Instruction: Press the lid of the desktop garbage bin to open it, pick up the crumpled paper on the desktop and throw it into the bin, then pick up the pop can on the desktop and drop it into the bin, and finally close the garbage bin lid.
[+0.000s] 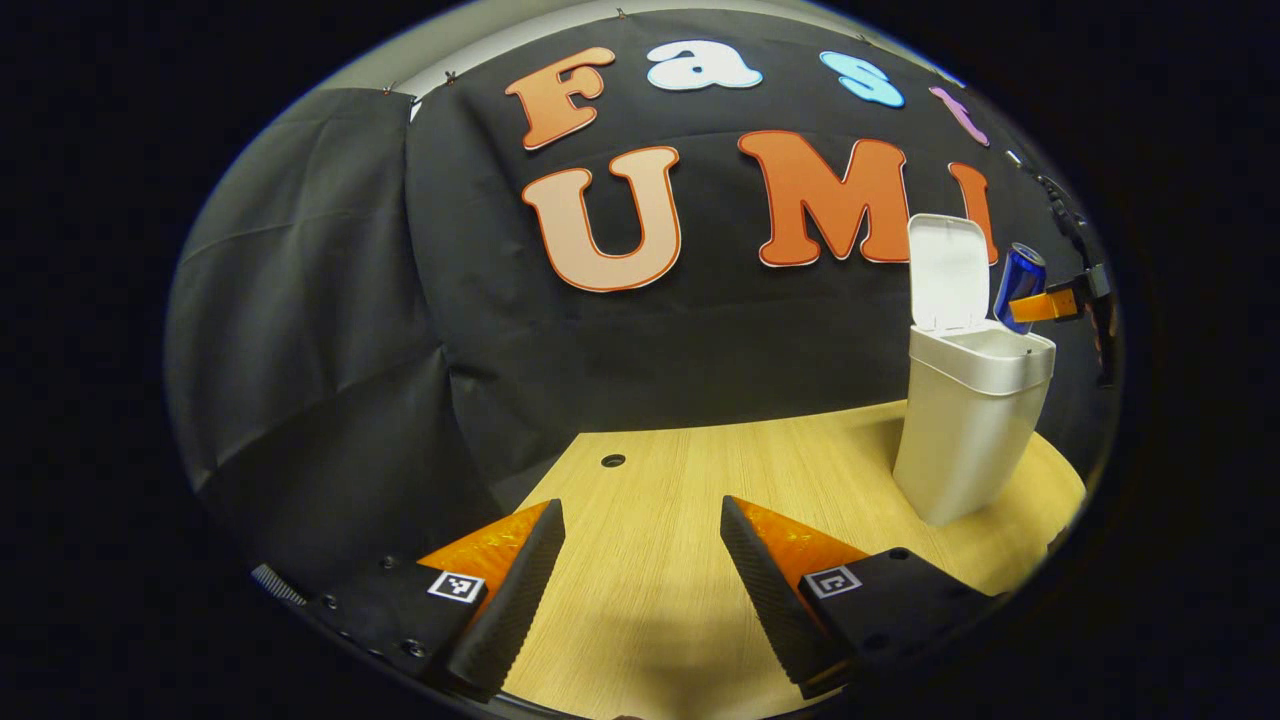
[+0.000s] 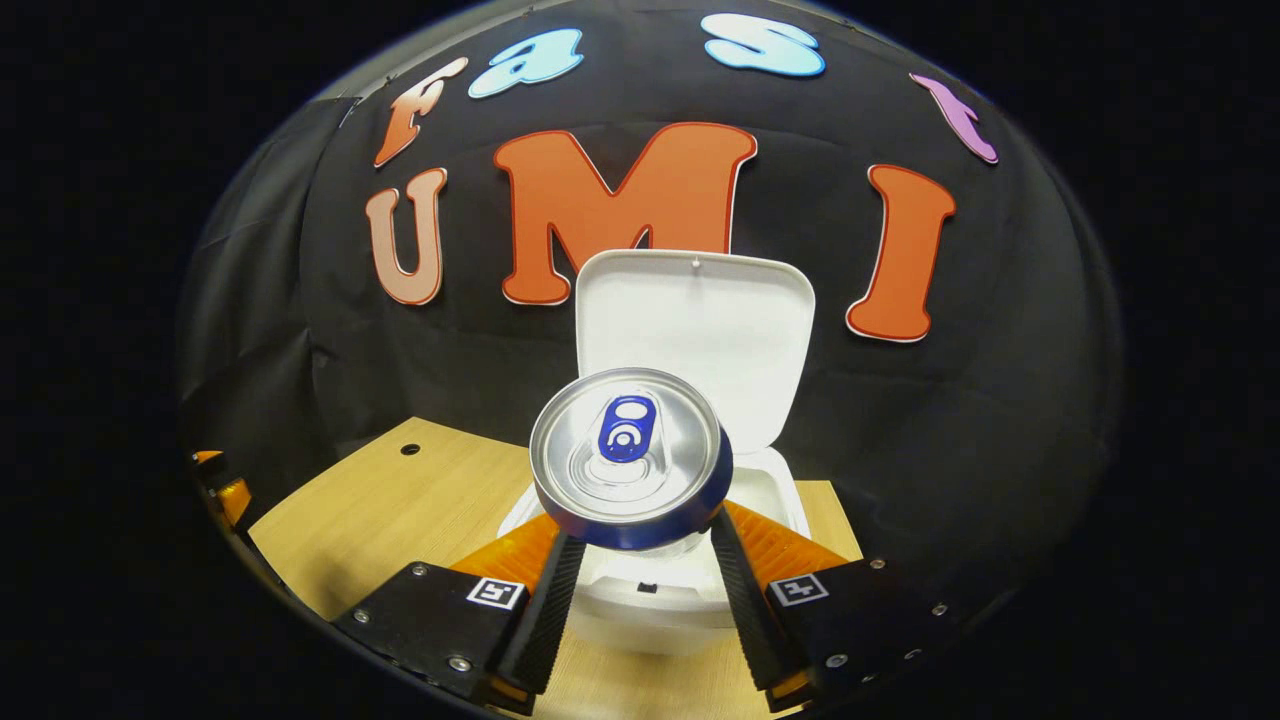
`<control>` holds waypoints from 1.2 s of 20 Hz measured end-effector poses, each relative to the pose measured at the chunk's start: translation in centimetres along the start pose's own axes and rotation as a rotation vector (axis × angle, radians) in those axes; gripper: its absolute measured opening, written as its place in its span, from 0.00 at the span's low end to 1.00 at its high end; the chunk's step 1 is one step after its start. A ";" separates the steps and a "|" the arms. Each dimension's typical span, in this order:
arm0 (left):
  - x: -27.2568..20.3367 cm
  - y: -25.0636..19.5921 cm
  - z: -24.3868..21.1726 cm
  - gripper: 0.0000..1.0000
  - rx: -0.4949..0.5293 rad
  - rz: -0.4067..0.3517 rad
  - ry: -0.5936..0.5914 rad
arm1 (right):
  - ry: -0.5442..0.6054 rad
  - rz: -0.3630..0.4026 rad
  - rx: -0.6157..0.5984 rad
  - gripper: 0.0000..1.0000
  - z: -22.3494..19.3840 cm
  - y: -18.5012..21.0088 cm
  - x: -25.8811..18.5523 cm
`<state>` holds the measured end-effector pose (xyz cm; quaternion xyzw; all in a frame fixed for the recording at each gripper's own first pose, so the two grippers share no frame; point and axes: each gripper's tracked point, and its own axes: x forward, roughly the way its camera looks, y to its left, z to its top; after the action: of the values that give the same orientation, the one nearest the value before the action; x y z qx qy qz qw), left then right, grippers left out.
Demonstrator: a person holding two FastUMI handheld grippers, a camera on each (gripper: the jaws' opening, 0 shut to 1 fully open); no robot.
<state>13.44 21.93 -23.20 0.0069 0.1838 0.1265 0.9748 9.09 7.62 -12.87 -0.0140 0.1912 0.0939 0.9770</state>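
A white desktop bin (image 1: 968,420) stands on the wooden table at the right of the left gripper view, its lid (image 1: 947,270) raised upright. A blue pop can (image 1: 1019,284) hangs above the bin's far rim, held by the right gripper (image 1: 1045,305). In the right gripper view the can (image 2: 628,458) sits between my fingers with its silver top facing the camera, directly over the open bin (image 2: 655,590) and in front of the lid (image 2: 697,340). My right gripper (image 2: 640,545) is shut on the can. My left gripper (image 1: 642,575) stands open over bare table, well left of the bin.
The wooden table (image 1: 660,500) has a small round hole (image 1: 613,461) near its back edge. Black cloth walls close the booth behind and to the left. At the left edge of the right gripper view, part of the other gripper (image 2: 222,490) is seen.
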 end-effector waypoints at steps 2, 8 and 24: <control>-0.4 -0.1 0.1 1.00 0.010 0.004 -0.003 | -0.001 0.001 0.007 0.74 -0.1 -0.2 0.9; -0.6 -0.2 0.2 1.00 0.040 -0.018 0.010 | 0.038 -0.024 0.015 0.76 -1.4 -1.2 3.0; -0.1 -0.8 -0.9 1.00 0.003 -0.035 0.048 | 0.068 -0.048 0.033 0.79 -2.2 -1.3 3.6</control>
<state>13.20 21.06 -24.08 0.0020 0.2074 0.1093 0.9721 11.81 6.87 -16.31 -0.0057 0.2255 0.0665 0.9720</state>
